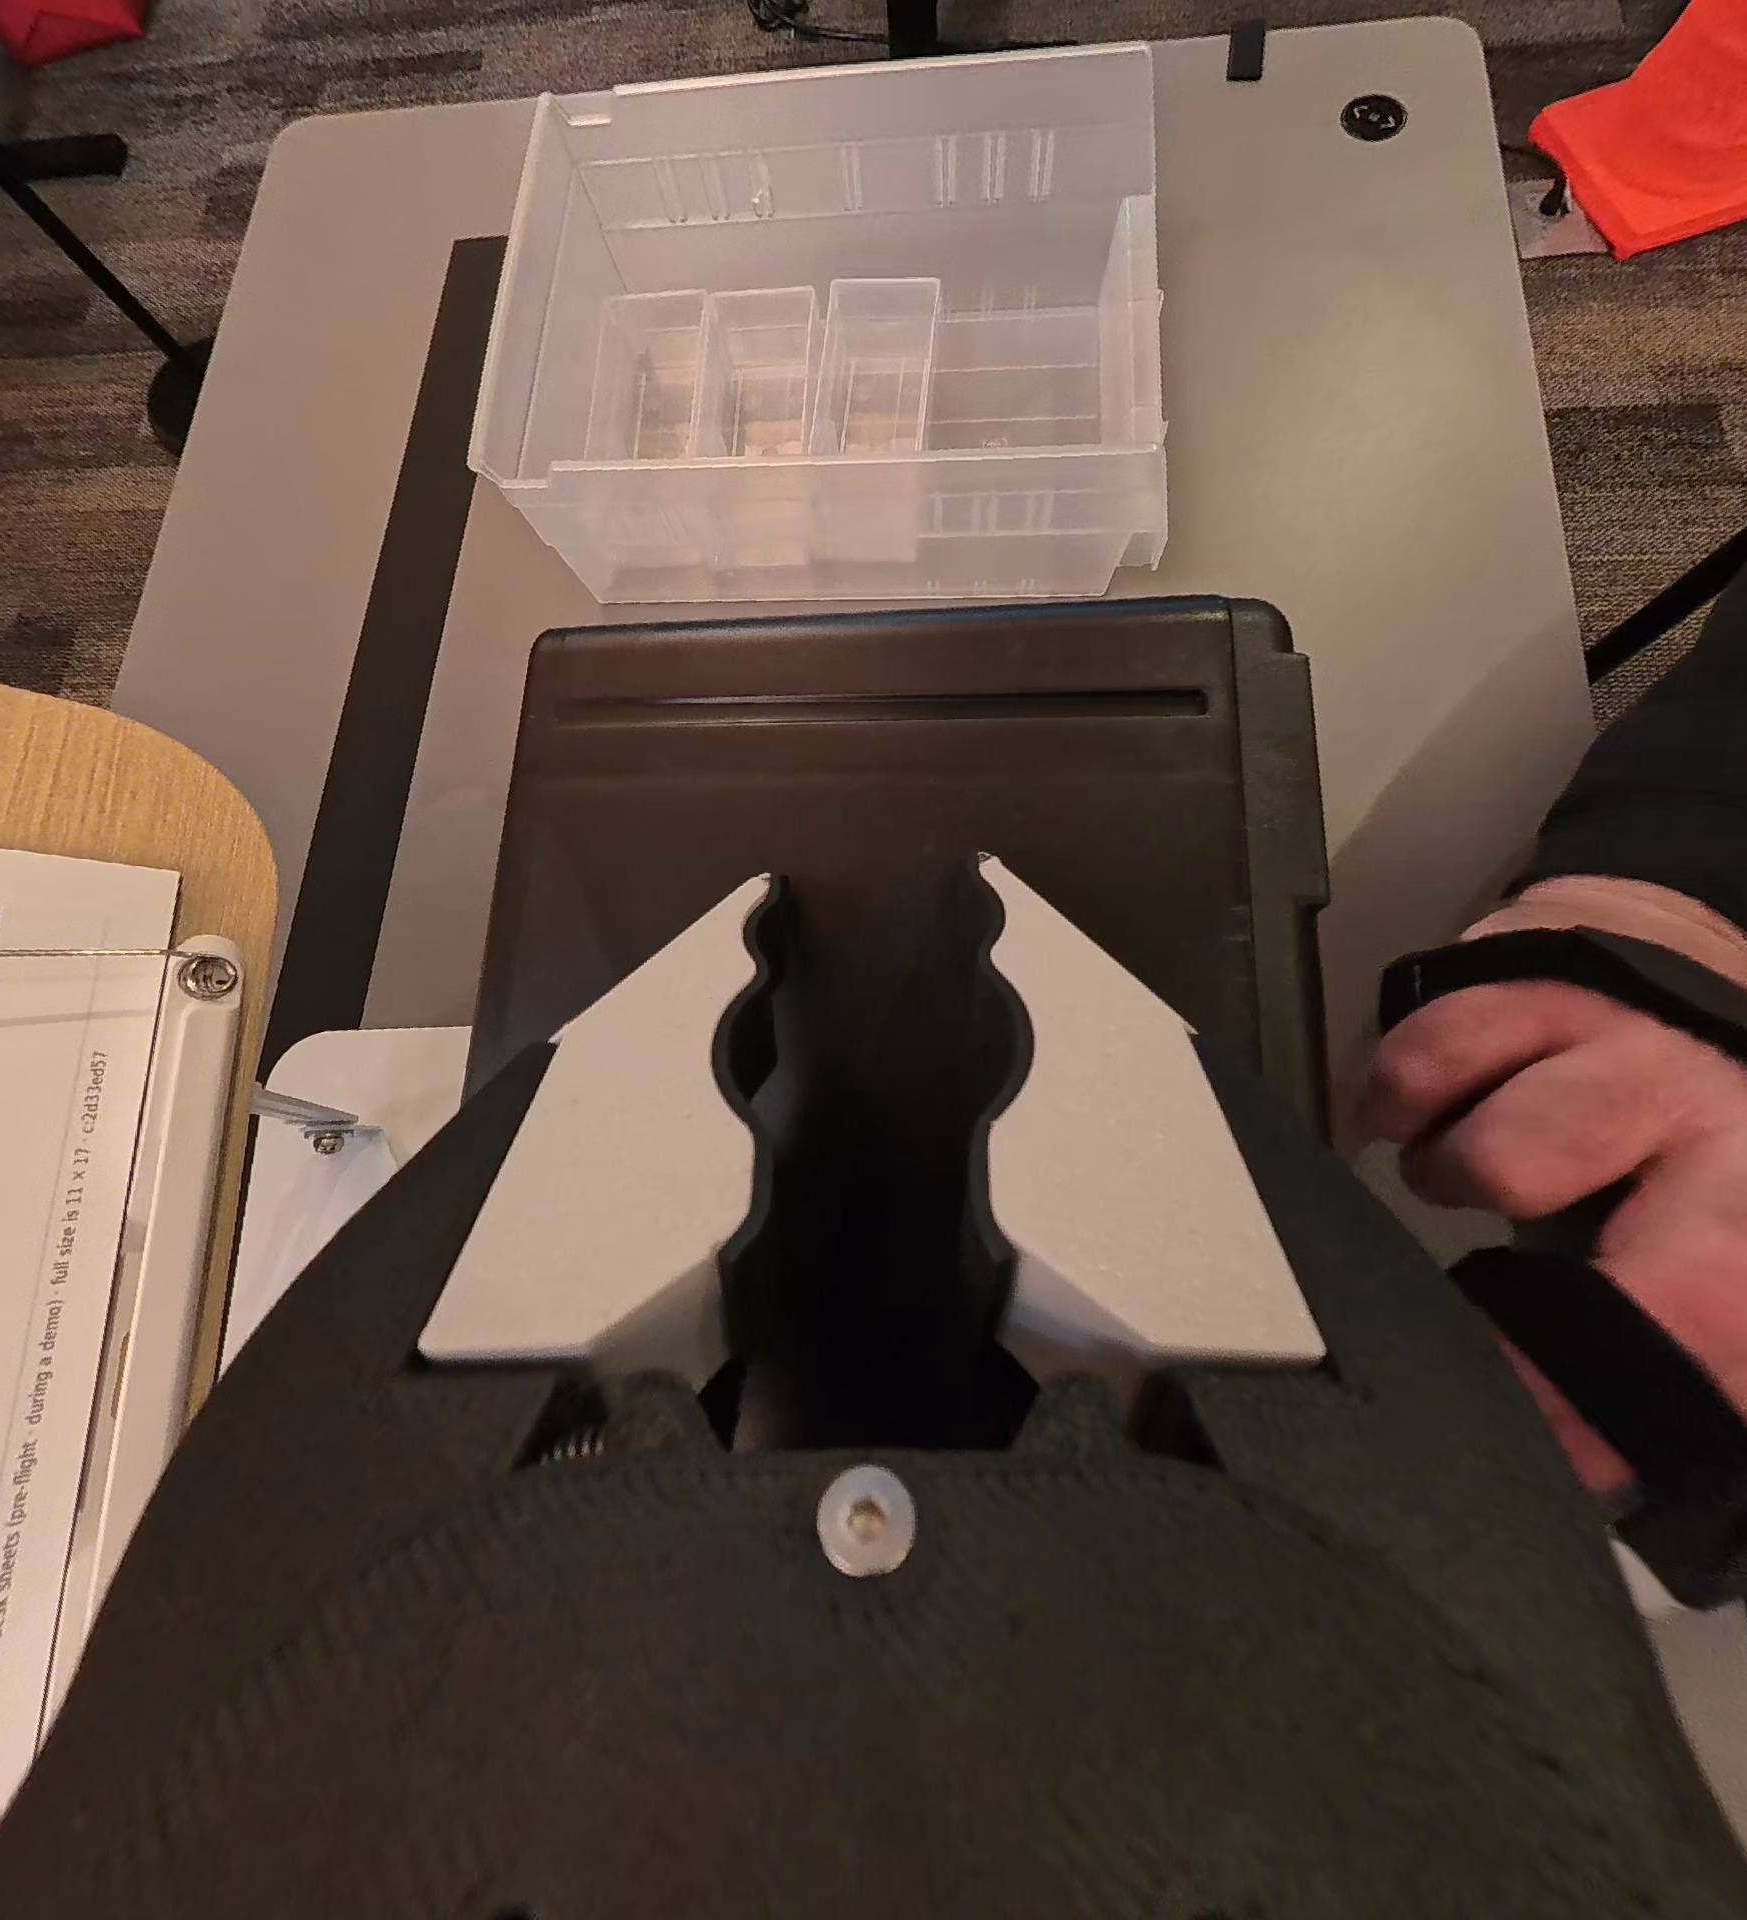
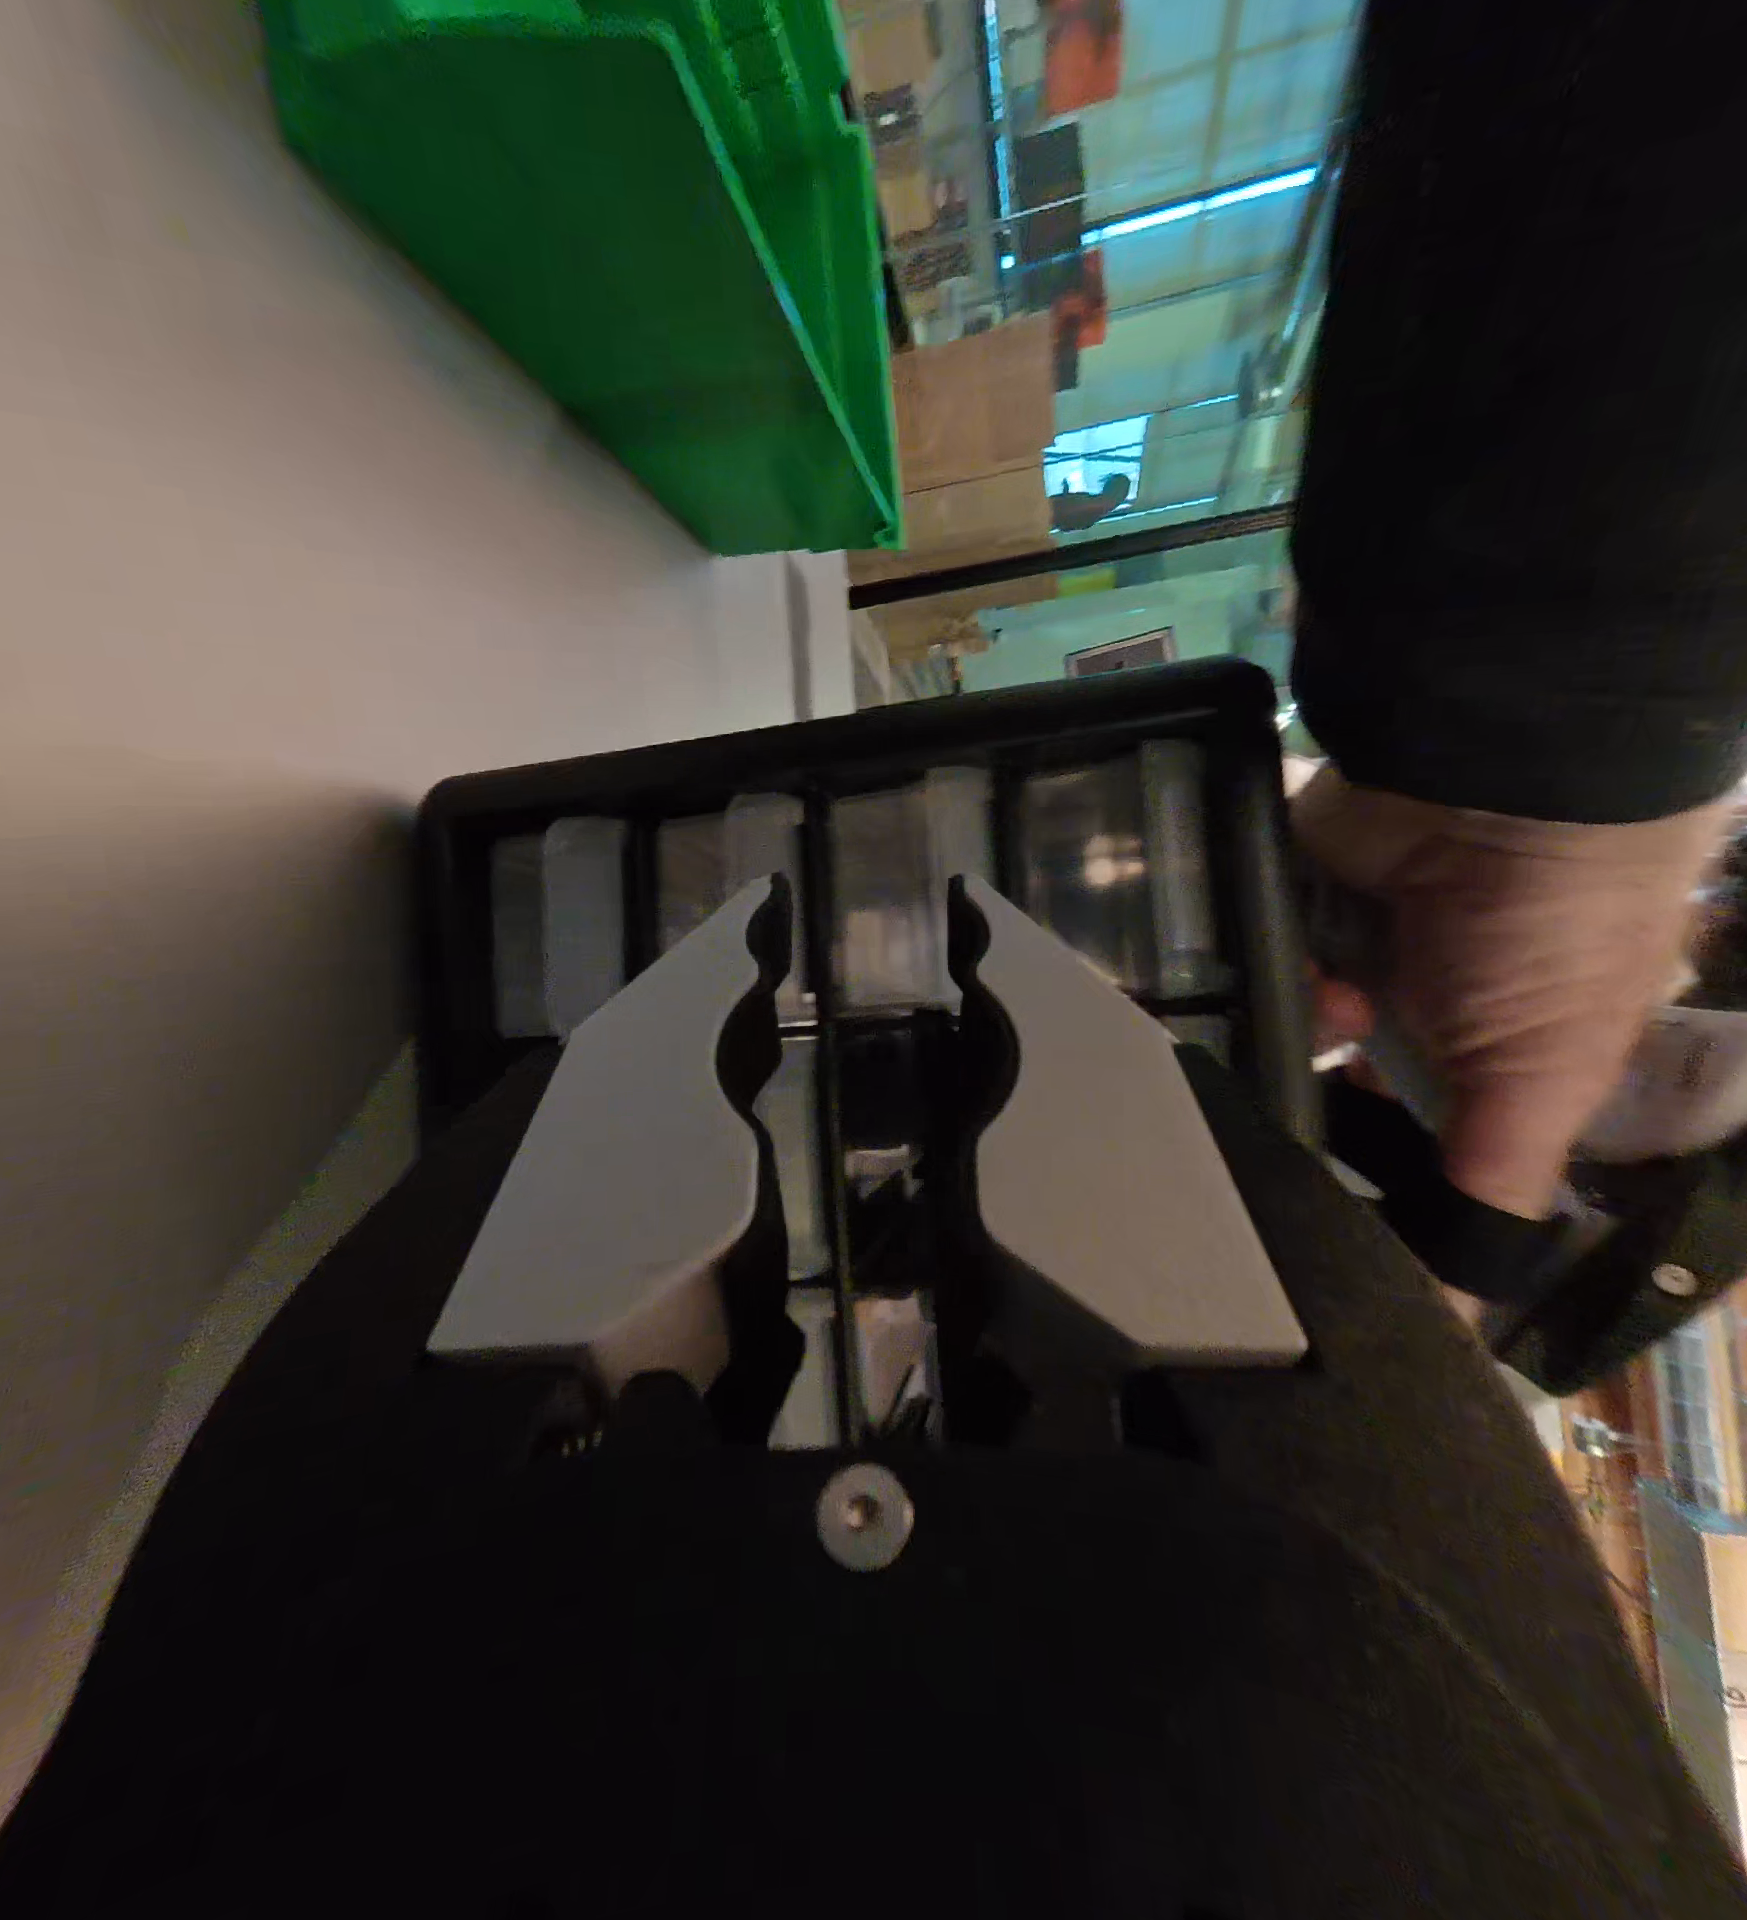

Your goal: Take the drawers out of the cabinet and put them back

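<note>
On the grey desk (image 1: 329, 312) stands a black cabinet (image 1: 900, 790), seen from above; a clear drawer (image 1: 827, 343) rests just beyond it, already out. The left tool (image 1: 874, 883) hovers over the cabinet top, jaws apart, gripping nothing. The right tool (image 2: 864, 883), also parted and empty, faces the cabinet's front, where more clear drawers (image 2: 879, 894) sit. With the cabinet unheld, a pull could drag or tip it.

Printed sheet (image 1: 27, 1195) with black text lines (one red word), left on wooden board (image 1: 69, 769)
</note>
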`<state>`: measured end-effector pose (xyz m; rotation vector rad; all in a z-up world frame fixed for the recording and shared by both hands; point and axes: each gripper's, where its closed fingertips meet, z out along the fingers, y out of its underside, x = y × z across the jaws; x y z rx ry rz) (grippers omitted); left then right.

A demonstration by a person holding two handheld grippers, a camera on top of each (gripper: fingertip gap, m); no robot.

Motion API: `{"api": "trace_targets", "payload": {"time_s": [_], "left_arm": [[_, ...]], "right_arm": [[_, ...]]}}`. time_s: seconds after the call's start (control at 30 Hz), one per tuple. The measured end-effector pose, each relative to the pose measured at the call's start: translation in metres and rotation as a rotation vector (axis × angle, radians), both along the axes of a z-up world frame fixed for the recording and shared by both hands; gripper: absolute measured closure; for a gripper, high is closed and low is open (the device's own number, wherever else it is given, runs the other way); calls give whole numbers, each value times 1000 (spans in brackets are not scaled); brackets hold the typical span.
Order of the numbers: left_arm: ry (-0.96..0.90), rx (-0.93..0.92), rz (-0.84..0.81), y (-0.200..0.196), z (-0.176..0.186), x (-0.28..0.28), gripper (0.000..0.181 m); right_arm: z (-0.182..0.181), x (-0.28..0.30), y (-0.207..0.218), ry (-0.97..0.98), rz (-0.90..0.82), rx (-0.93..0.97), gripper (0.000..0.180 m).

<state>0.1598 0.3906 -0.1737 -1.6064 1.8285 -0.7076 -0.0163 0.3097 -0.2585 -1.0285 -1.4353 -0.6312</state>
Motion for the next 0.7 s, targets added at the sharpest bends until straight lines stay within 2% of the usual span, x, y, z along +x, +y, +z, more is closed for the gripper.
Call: {"api": "trace_targets", "payload": {"time_s": [0.17, 0.37, 0.57, 0.7], "left_arm": [[-1, 3, -2, 0, 0, 0, 148], [0, 1, -1, 0, 0, 0, 148], [0, -2, 0, 0, 0, 0, 148], [0, -1, 0, 0, 0, 0, 148]], "right_arm": [[12, 7, 16, 2, -24, 23, 149], [17, 3, 35, -5, -32, 91, 158], [18, 2, 33, -34, 28, 116, 168], [17, 2, 19, -44, 38, 95, 169]]}}
